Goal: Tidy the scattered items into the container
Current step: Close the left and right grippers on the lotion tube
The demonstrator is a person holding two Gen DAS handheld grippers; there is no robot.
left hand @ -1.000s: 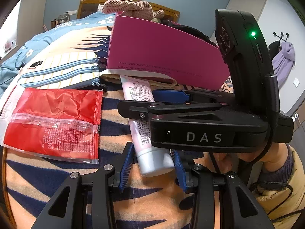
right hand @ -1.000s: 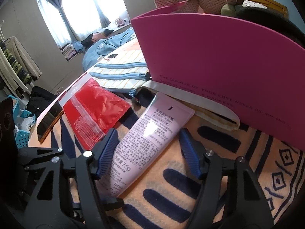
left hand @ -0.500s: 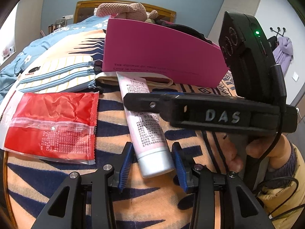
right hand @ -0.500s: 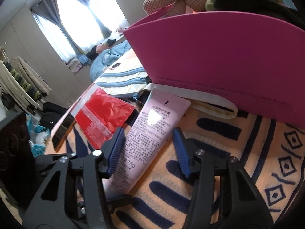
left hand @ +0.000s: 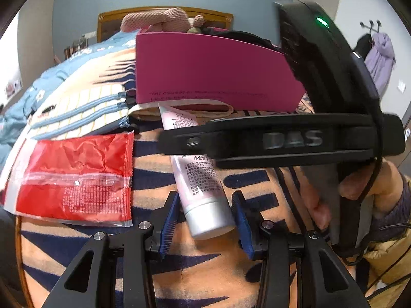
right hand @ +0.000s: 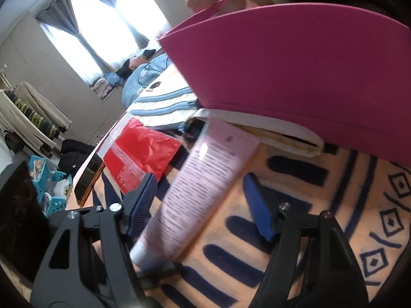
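Left wrist view: the left gripper brackets the silver cap end of the pink tube, pads narrowly spaced but not pressing, gaps visible on both sides. The tube lies flat on the patterned blanket, its crimped end toward the magenta container, presumably staged for loading. In the right wrist view, the right gripper straddles the tube's midsection, jaws opening, pads clear. The red packet lies beside it.

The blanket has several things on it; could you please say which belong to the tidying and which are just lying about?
Job: tube, red packet, striped pouch, pink container.
Lying about: plush toy, purple coat, blue baskets.
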